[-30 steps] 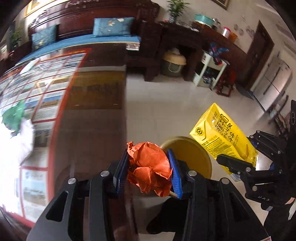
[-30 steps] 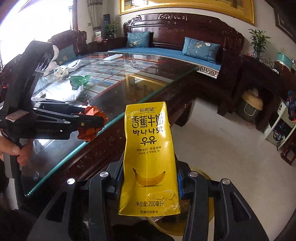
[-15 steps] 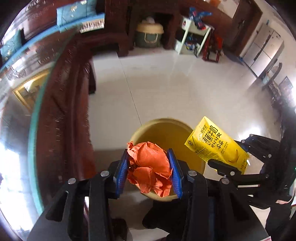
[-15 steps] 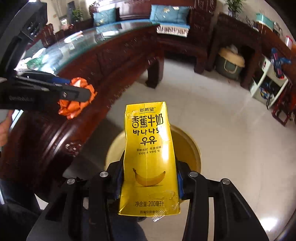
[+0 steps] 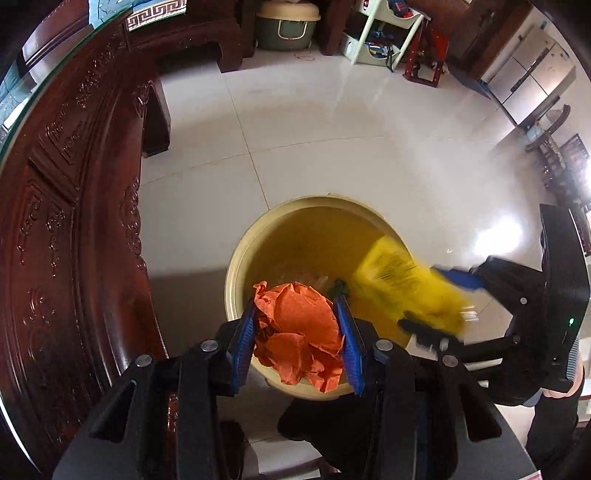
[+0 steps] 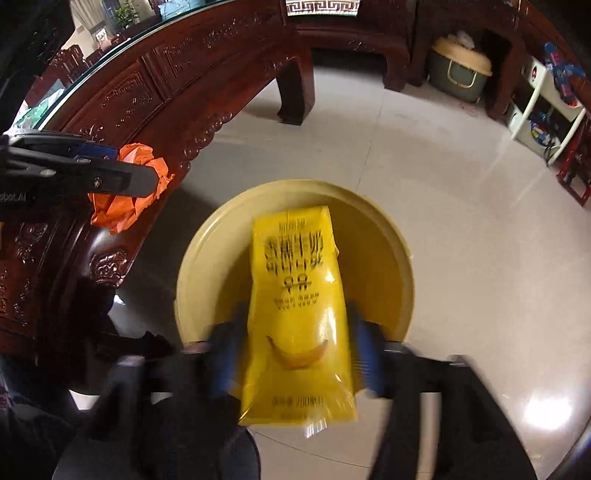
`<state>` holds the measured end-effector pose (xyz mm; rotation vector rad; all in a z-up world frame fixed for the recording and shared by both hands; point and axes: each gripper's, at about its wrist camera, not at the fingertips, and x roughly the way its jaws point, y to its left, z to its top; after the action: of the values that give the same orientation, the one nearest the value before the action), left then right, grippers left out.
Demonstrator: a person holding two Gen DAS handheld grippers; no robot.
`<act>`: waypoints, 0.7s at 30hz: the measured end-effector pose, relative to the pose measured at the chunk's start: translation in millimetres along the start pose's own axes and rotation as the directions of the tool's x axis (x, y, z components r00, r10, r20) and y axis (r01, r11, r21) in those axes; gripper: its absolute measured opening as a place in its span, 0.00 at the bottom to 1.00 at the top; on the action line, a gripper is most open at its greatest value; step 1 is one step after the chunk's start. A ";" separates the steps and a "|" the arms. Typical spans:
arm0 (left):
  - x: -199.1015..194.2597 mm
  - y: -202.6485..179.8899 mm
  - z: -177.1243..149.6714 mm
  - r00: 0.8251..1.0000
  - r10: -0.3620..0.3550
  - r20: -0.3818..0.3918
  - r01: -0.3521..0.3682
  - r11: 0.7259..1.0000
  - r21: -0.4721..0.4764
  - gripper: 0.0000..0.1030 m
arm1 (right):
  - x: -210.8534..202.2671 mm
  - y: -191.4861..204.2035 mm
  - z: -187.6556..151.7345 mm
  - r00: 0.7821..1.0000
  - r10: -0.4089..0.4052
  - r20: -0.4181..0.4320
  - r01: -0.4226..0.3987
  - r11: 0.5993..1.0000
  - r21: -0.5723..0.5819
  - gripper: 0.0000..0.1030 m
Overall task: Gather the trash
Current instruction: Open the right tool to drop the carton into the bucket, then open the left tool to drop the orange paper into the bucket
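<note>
A round yellow bin [image 5: 236, 266] stands on the floor below both grippers. My left gripper [image 5: 295, 306] is shut on a crumpled orange paper [image 5: 299, 332] and hangs over the bin's near rim. In the right wrist view that paper [image 6: 118, 210] shows beside the left gripper [image 6: 125, 166], left of the bin [image 6: 192, 266]. My right gripper [image 6: 295, 314] is over the bin and its jaws are opening. The yellow banana-milk carton [image 6: 299, 295] is still between them, blurred, with a gap at each pad. From the left wrist the carton [image 5: 399, 277] tilts into the bin at the right gripper [image 5: 424, 299].
A carved dark wood table [image 5: 74, 221] with a glass top curves along the left, close to the bin. Pale floor tiles [image 5: 332, 129] stretch beyond. A lidded green basket [image 5: 286, 22] and a white shelf [image 5: 384, 33] stand at the far wall.
Both grippers have come down from table height to just over the bin. The right jaws have spread apart and the carton has gone blurred between them. The left still clamps the orange paper.
</note>
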<state>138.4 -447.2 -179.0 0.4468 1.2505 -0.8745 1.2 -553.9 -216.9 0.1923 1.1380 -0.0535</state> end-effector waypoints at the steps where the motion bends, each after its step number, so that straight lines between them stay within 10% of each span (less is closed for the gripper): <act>1: 1.2 1.2 -0.9 1.000 0.003 -0.003 -0.003 1.000 0.003 0.40 | -0.5 0.0 1.0 1.000 -0.006 0.017 0.006 1.000 0.013 0.72; 21: 42.9 -24.7 13.8 0.996 0.019 -0.082 -0.014 0.998 0.068 0.40 | -17.8 -6.2 -12.4 0.999 -0.030 0.025 0.030 1.000 -0.010 0.72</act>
<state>130.6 -486.1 -211.6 0.5510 1.2941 -0.8936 -18.2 -558.7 -206.6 0.1655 1.1163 -0.0765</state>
